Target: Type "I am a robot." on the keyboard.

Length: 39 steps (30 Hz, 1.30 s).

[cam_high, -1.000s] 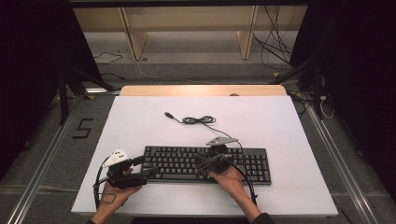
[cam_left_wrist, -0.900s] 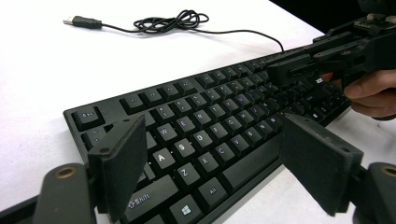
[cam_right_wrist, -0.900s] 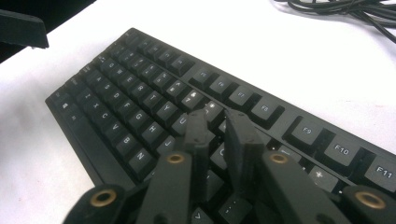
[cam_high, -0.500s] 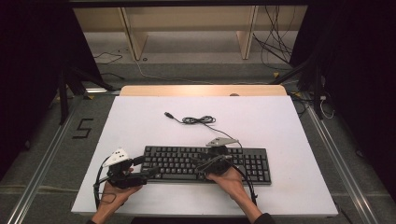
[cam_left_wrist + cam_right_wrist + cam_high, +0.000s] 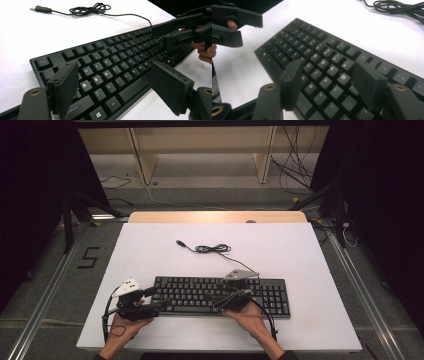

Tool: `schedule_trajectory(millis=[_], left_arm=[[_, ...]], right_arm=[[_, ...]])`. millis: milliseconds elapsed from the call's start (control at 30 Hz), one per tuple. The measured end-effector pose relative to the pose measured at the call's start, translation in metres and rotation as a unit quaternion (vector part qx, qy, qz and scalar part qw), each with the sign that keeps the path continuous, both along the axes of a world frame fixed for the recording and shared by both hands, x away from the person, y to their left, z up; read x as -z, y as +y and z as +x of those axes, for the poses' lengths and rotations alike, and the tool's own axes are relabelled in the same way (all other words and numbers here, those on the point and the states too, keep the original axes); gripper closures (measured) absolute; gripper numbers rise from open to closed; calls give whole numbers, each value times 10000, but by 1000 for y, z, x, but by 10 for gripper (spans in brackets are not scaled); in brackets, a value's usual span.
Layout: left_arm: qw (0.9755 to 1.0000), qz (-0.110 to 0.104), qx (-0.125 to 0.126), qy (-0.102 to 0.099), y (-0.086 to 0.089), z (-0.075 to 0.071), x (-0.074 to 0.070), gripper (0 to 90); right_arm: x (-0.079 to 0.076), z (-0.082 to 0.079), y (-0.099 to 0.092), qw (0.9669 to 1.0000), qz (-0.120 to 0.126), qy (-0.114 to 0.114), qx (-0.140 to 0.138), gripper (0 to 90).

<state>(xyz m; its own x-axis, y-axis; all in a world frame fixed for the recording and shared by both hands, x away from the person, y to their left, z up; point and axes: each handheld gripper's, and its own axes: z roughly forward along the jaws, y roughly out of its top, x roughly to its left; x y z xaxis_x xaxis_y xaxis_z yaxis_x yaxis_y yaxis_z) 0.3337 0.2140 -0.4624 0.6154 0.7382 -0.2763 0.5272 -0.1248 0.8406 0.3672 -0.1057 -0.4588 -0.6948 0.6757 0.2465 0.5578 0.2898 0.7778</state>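
High view: a black keyboard (image 5: 220, 295) is seen lying flat on the white surface (image 5: 300, 255), near the person's edge, its thin cable (image 5: 212, 249) trailing away to a loose coil and a USB plug (image 5: 180, 242) farther up the surface. The left tool (image 5: 155, 299) is held at the keyboard's left end, and the right tool (image 5: 220, 296) is held over the keys right of the middle. In the left gripper view, the left tool (image 5: 113, 86) is spread wide, its pads hovering above the letter keys with nothing gripped. In the right gripper view, the right tool (image 5: 329, 82) has just been opening and now stands wide over the keys, with only the keyboard (image 5: 332, 62) below and nothing pressed between its pads.
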Motion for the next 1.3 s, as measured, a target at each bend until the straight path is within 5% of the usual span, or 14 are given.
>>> schedule_trajectory(millis=[433,1033,1300], left_arm=[[9998,152,39,134,-15,14,0,326],[9959,726,432,317,-53,44,4,771],[9942,863,513,379,-65,53,8,878]], right_arm=[[0,-8,-6,9999,55,-94,-48,387],[1,-16,-12,9999,55,-103,-97,361],[0,-18,-15,9999,42,-123,-86,357]])
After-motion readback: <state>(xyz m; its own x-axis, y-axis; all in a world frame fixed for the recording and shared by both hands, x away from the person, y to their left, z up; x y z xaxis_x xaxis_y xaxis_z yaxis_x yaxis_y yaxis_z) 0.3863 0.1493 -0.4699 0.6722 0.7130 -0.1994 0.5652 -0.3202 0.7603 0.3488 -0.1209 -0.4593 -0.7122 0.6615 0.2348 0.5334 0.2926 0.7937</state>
